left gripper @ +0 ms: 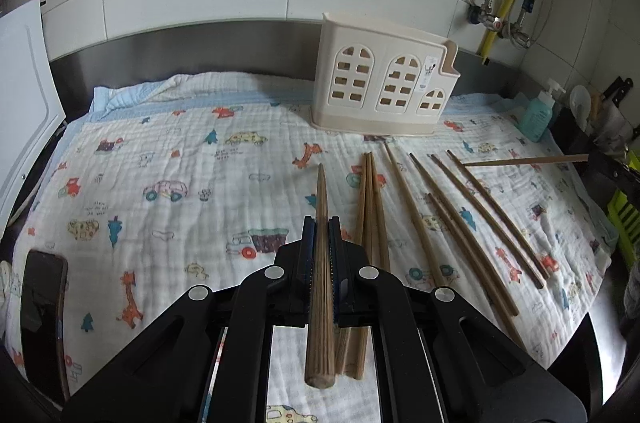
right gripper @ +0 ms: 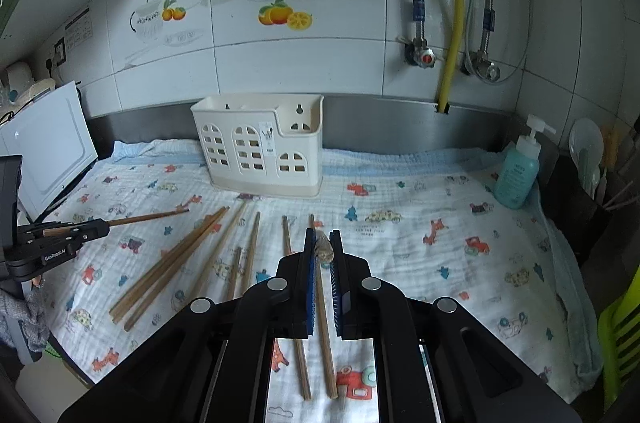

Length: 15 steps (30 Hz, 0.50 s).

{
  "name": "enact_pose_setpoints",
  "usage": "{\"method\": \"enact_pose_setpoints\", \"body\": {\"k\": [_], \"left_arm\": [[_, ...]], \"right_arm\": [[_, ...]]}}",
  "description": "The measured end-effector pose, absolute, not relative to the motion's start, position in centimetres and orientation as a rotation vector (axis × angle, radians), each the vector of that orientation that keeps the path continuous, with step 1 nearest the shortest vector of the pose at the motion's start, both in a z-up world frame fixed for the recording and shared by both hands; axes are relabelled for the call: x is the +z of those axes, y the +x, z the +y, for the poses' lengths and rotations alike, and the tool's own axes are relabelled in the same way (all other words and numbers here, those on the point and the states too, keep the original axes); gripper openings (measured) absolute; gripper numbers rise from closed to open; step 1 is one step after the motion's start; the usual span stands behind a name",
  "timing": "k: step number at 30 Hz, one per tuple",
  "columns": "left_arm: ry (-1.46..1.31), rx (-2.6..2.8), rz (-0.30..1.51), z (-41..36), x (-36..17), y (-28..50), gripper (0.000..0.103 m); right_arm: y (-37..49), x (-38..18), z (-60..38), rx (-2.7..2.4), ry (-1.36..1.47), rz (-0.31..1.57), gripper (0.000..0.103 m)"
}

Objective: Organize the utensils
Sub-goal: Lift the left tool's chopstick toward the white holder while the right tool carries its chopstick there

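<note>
My left gripper is shut on a wooden chopstick that points forward above the cloth; it also shows at the left of the right wrist view. My right gripper is shut on the end of another chopstick, seen end-on; that chopstick shows in the left wrist view at the far right. Several loose chopsticks lie on the patterned cloth, also seen in the right wrist view. A cream utensil holder stands at the back.
A white board leans at the left. A phone lies at the cloth's near left. A teal soap bottle stands at the right by a dark rack. Tiled wall and steel backsplash close the back.
</note>
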<state>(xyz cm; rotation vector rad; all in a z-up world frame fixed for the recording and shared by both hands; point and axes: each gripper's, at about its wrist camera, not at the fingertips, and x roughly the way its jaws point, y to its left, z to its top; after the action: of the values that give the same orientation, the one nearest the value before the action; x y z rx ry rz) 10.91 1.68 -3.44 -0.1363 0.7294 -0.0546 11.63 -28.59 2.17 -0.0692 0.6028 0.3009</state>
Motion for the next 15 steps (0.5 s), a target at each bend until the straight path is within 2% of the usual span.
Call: {"method": "enact_pose_setpoints", "body": {"k": [15], "left_arm": [[-0.090,-0.158,0.673,1.7,1.8,14.4,0.005]], "right_arm": [[18.5,13.5,-27.2,0.381,-0.095,0.534,0.007]]}}
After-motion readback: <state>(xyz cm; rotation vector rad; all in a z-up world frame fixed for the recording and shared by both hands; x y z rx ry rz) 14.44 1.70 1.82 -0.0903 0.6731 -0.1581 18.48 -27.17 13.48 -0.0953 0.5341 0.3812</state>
